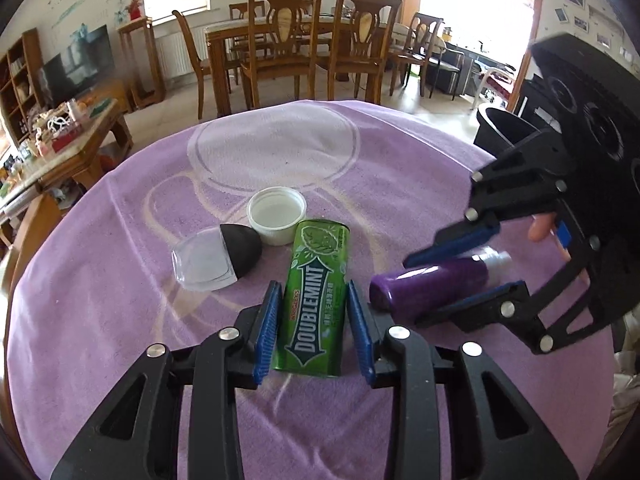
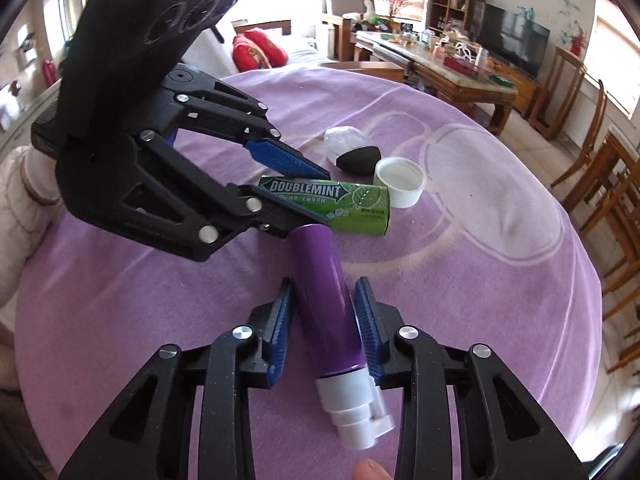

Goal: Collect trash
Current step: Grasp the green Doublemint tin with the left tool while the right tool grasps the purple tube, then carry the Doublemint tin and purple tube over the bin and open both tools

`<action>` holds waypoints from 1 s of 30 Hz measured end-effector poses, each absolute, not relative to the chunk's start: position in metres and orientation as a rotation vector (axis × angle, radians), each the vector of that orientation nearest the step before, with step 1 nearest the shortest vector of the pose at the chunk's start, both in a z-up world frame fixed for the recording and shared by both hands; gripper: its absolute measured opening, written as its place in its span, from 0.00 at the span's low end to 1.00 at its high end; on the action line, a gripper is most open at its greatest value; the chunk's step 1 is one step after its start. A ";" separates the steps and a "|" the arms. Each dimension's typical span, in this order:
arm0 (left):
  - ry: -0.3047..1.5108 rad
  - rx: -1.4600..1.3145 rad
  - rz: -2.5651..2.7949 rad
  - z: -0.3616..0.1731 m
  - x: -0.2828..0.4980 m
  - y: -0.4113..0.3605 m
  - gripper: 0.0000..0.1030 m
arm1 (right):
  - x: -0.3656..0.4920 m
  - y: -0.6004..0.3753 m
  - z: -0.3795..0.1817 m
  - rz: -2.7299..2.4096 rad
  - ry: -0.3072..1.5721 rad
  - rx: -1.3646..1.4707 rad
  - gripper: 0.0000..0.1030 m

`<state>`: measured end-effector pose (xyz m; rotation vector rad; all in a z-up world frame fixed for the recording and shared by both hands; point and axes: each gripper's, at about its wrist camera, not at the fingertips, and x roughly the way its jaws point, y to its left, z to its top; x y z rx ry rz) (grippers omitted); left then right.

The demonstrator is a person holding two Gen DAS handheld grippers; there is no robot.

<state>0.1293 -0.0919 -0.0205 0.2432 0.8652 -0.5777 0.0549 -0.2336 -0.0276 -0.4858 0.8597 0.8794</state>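
A green Doublemint can (image 1: 318,300) lies on the purple tablecloth (image 1: 120,300). My left gripper (image 1: 314,292) is open, its blue pads on either side of the can with small gaps. A purple spray bottle (image 2: 326,304) with a white nozzle lies between the open blue pads of my right gripper (image 2: 323,292), close to both. In the right wrist view the left gripper (image 2: 316,196) straddles the can (image 2: 352,204); in the left wrist view the right gripper (image 1: 456,276) straddles the bottle (image 1: 432,284). A white cap (image 1: 277,214) and a black-tipped clear plastic piece (image 1: 216,258) lie behind the can.
A black bin (image 1: 502,128) stands past the table's far right edge in the left wrist view. Wooden dining chairs and a table (image 1: 296,48) lie beyond. A cluttered coffee table (image 2: 452,68) and a TV are across the room. A fingertip (image 2: 370,470) shows below the bottle.
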 end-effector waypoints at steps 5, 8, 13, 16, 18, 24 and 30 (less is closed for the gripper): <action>0.870 0.198 -0.546 -0.017 0.132 -0.094 0.30 | 0.037 -0.247 -0.017 0.865 0.844 -0.375 0.25; 0.848 0.178 -0.535 -0.012 0.123 -0.095 0.30 | 0.032 -0.265 -0.003 0.838 0.833 -0.230 0.25; 0.782 0.092 -0.511 0.007 0.098 -0.103 0.30 | 0.028 -0.325 0.023 0.792 0.785 0.182 0.25; 0.737 0.073 -0.489 0.017 0.086 -0.119 0.30 | 0.014 -0.361 0.042 0.754 0.697 0.327 0.25; 0.698 0.046 -0.494 0.026 0.075 -0.133 0.30 | 0.000 -0.384 0.055 0.704 0.625 0.378 0.25; 0.583 -0.014 -0.554 0.054 0.055 -0.190 0.30 | -0.043 -0.458 0.085 0.548 0.468 0.427 0.25; 0.537 -0.026 -0.647 0.063 0.048 -0.260 0.30 | -0.079 -0.549 0.092 0.378 0.394 0.457 0.25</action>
